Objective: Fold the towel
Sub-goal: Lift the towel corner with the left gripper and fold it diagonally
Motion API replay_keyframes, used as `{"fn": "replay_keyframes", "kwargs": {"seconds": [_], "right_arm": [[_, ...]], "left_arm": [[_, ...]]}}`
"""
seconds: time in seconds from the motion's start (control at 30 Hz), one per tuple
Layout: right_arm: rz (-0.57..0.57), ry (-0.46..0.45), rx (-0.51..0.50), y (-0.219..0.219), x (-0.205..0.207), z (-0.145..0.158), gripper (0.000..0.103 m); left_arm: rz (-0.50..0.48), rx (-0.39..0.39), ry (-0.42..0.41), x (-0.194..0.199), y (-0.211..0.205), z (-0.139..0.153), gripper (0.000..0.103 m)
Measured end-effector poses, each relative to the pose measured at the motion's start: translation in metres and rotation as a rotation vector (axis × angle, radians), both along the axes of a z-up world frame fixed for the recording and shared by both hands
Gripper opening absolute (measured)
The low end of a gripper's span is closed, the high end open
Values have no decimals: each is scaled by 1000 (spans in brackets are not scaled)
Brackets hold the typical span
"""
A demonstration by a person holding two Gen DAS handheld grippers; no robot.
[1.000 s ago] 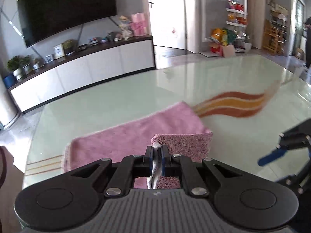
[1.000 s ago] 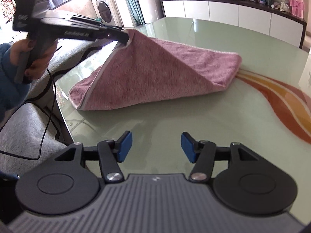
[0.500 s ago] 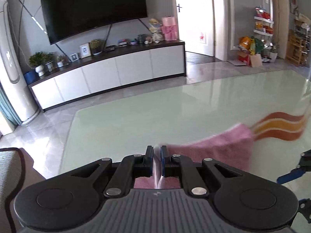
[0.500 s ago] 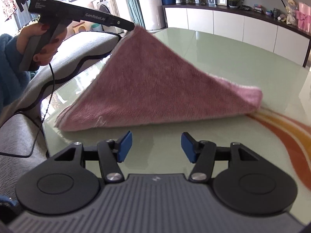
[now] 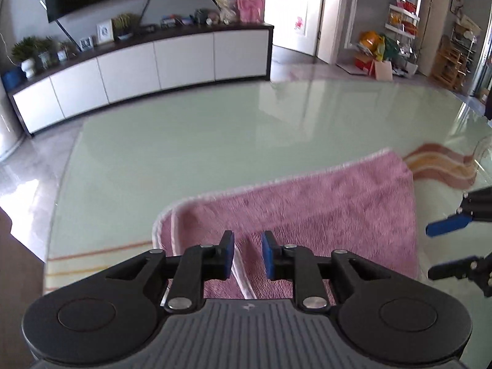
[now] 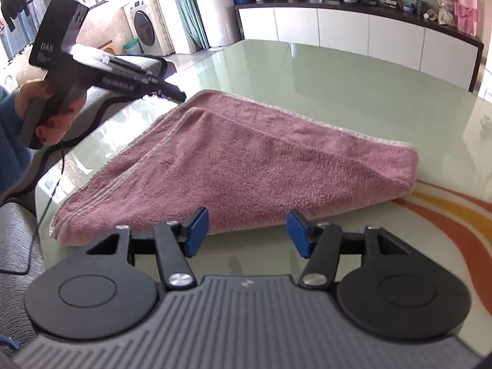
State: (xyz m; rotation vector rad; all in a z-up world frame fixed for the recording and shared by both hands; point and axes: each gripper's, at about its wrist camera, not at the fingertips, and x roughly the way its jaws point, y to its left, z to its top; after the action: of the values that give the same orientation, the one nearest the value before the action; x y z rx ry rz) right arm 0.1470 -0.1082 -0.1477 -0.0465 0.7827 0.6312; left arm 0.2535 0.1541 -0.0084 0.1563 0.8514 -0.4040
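A pink towel (image 5: pixel 323 209) lies folded double on the pale green glass table (image 5: pixel 184 138), its white-edged corners stacked at the near left. My left gripper (image 5: pixel 247 253) hovers just over that corner with its jaws opening; the towel's hem runs beneath the gap and the pads do not press on it. In the right wrist view the towel (image 6: pixel 246 169) spreads in front of my right gripper (image 6: pixel 247 230), which stands open just short of the near folded edge with nothing between its fingers. The left gripper (image 6: pixel 181 97), in a person's hand (image 6: pixel 52 117), is at the towel's far left corner.
Orange and red curved stripes (image 6: pixel 455 227) are printed in the glass to the right of the towel. A grey sofa (image 6: pixel 18 246) borders the table's left edge. A long white cabinet (image 5: pixel 138 61) stands beyond the table. My right gripper's fingers (image 5: pixel 449 226) enter the left wrist view at the right.
The left gripper carried the lifted towel corner across and down, laying the towel folded double, then parted its jaws and let the corner go. The right gripper drew closer to the towel's near edge.
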Motion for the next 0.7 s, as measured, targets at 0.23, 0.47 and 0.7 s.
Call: {"fn": "replay_keyframes", "kwargs": {"seconds": [0.23, 0.47, 0.7], "right_arm": [[0, -34, 9, 7, 6, 3, 67], [-2, -13, 31, 11, 5, -4, 69], [-13, -9, 25, 6, 3, -2, 71]], "left_arm": [[1, 12, -13, 10, -2, -22, 42], [-14, 37, -2, 17, -3, -38, 48], [-21, 15, -4, 18, 1, -44, 52]]}}
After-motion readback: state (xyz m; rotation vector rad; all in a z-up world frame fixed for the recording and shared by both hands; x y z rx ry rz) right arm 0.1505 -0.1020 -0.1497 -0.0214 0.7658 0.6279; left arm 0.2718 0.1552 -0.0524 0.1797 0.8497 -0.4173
